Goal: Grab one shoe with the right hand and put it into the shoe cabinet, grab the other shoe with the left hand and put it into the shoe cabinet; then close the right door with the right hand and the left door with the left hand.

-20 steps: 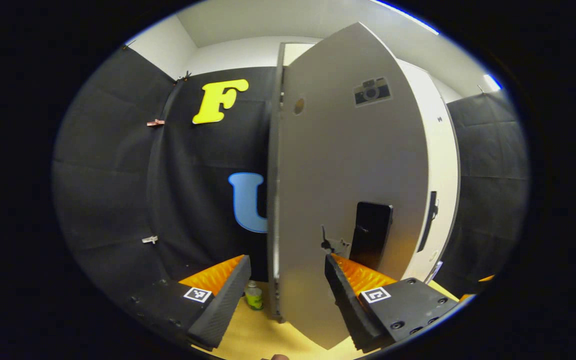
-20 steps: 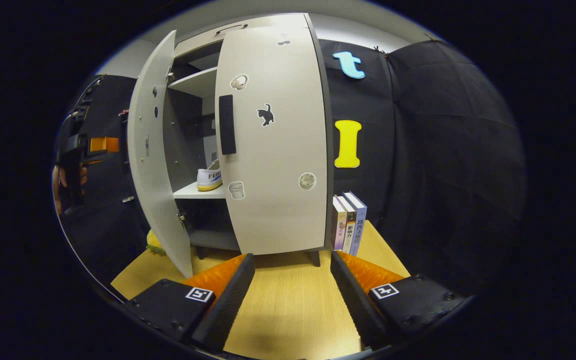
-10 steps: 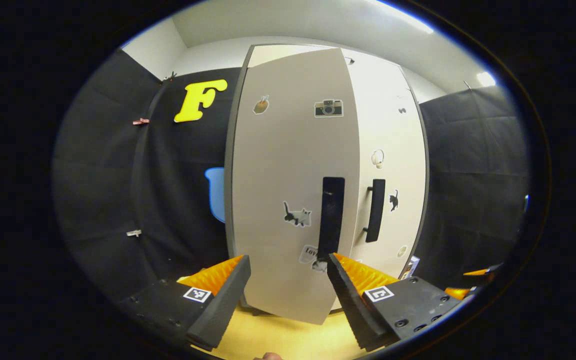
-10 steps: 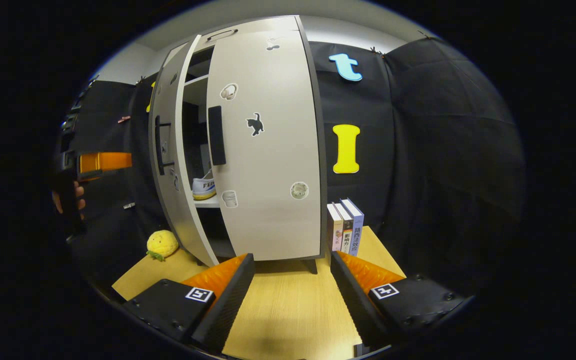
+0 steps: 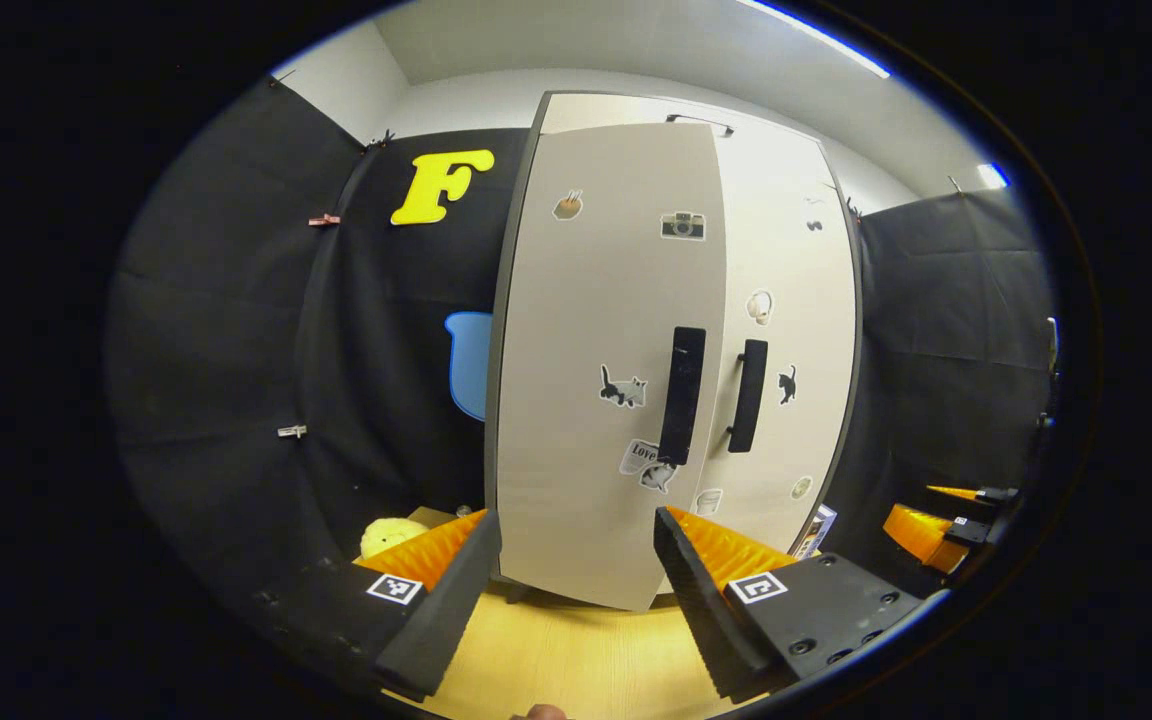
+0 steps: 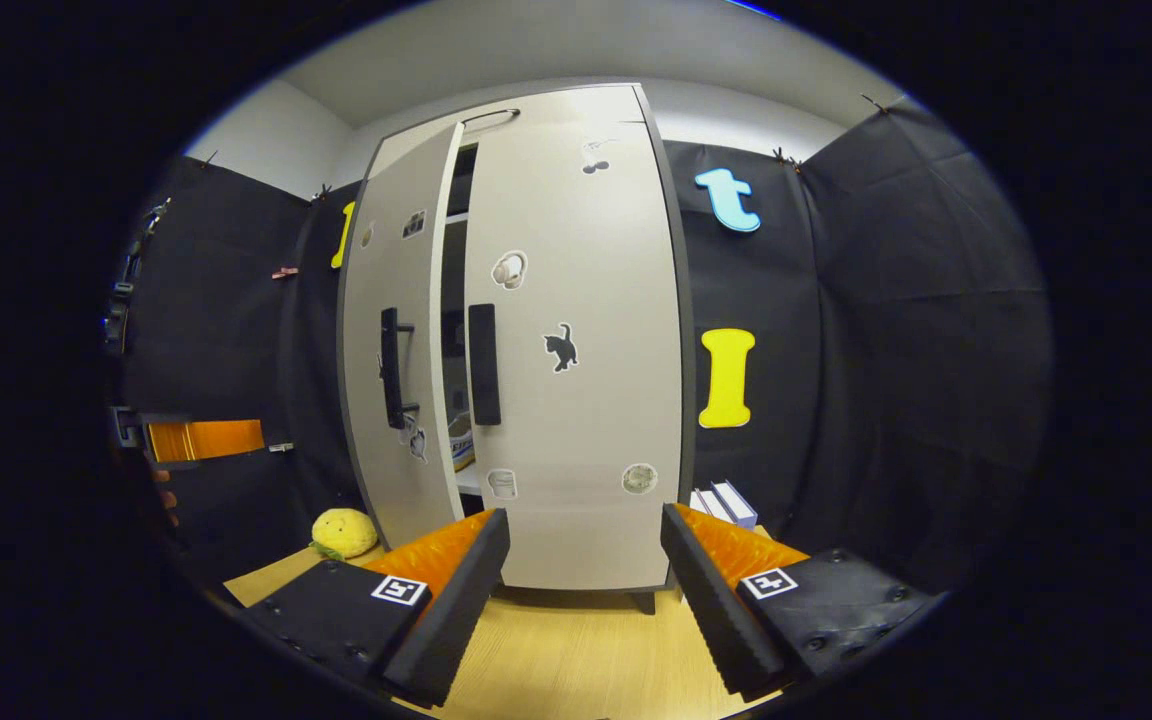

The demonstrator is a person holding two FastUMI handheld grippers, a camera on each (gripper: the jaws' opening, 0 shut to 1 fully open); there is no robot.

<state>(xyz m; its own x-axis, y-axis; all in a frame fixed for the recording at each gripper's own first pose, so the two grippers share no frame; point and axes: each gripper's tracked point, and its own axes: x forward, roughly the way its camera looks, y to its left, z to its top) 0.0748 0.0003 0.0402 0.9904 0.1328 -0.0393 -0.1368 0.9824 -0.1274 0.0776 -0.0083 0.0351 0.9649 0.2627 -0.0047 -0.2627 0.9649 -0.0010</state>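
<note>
I am looking at the shoe cabinet (image 6: 576, 540) with both tools backed off it. The left gripper (image 5: 576, 560) is hanging with its fingers spread wide and nothing between them, facing the left door (image 5: 601, 380); the right gripper (image 6: 584, 560) is likewise gaping and empty, facing the right door (image 6: 586, 350). In the right gripper view the right door is lying flush, while the left door (image 6: 401, 360) is standing slightly ajar, leaving a dark slit beside its handle (image 6: 391, 368). Through that slit I am catching a sliver of one shoe (image 6: 460, 440) on a shelf inside; the other shoe I cannot make out.

Risks I am weighing: the left door is looking not quite seated, so I judge it may be needing one more push. If I am pressing near the hinge side on the far left, the door may be flexing rather than closing. If the shoe is sitting too close to the shelf front, the door may be catching its toe and bouncing back. The spread fingers could be snagging the left door's handle (image 5: 683, 395) as I am closing in. The yellow plush toy (image 6: 344, 532) on the table (image 6: 556, 660), near the cabinet's left foot, looks clear of the door, though a low sweep with the left tool could be knocking it
</note>
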